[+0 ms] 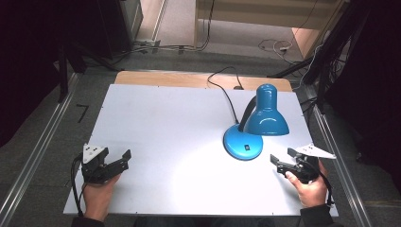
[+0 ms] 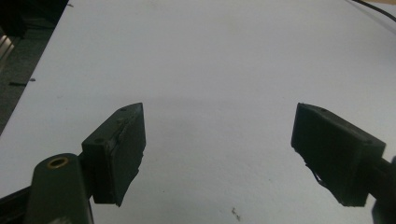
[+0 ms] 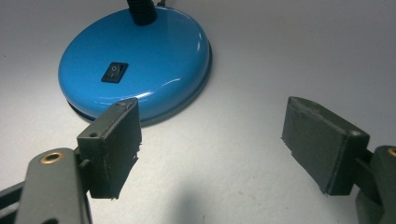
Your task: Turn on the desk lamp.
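- The glossy blue metal desk lamp [image 1: 255, 124] is standing right of centre in the high view, on the white bench [image 1: 165, 132], its bell-shaped shade [image 1: 266, 113] leaning over its round base [image 1: 242, 142].
- A small black rocker switch [image 3: 115, 72] is sitting on top of the base, seen at the upper left of the right gripper view.
- The lamp's black cord [image 1: 226, 90] is running from the base toward the top of the high view, over the bench's far edge.
- The right claw [image 1: 283, 157] is hovering at the lower right of the high view, just beside the lamp base and apart from it, its jaws standing wide apart with nothing between them.
- In the right gripper view the right claw [image 3: 212, 144] is pointing at bare bench, with the blue base lying just beyond the jaw on the left of the frame.
- A person's right hand [image 1: 309, 187] is gripping it from the bottom edge.
- The left claw [image 1: 120, 161] is sitting at the lower left of the high view, well apart from the lamp, held by the left hand [image 1: 99, 198].
- In the left gripper view the left claw [image 2: 217, 144] is showing its jaws spread wide over bare white bench.
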{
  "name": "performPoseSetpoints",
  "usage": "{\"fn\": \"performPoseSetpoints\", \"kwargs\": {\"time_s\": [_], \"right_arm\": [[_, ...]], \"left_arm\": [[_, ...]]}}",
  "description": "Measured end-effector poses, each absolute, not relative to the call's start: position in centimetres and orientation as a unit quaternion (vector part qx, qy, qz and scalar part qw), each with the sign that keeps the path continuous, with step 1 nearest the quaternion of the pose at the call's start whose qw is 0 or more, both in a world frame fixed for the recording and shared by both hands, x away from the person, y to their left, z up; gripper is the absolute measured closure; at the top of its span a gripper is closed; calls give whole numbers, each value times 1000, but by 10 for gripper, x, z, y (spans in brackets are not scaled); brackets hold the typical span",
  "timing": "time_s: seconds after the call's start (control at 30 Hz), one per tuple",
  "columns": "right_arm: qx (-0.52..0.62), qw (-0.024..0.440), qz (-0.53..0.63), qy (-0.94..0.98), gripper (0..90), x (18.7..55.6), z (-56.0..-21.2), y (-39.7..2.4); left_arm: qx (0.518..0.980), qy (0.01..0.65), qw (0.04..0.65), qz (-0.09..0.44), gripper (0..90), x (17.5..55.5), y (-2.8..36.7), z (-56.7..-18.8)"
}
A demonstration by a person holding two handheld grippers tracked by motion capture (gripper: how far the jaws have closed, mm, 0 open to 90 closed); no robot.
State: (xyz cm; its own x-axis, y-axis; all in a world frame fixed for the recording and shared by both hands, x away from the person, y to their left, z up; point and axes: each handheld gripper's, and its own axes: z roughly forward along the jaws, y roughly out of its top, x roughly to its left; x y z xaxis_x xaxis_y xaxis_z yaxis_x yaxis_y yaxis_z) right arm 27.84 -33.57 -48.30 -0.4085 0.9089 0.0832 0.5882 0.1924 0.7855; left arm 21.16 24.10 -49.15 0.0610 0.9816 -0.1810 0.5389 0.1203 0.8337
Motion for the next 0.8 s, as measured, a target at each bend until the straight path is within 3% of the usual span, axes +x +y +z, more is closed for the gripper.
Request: {"fn": "performPoseSetpoints", "kwargs": {"time_s": [0.8], "right_arm": [[516, 215, 385, 734, 187, 267, -482, -356]], "left_arm": [[607, 627, 404, 274, 184, 211, 240, -492]]}}
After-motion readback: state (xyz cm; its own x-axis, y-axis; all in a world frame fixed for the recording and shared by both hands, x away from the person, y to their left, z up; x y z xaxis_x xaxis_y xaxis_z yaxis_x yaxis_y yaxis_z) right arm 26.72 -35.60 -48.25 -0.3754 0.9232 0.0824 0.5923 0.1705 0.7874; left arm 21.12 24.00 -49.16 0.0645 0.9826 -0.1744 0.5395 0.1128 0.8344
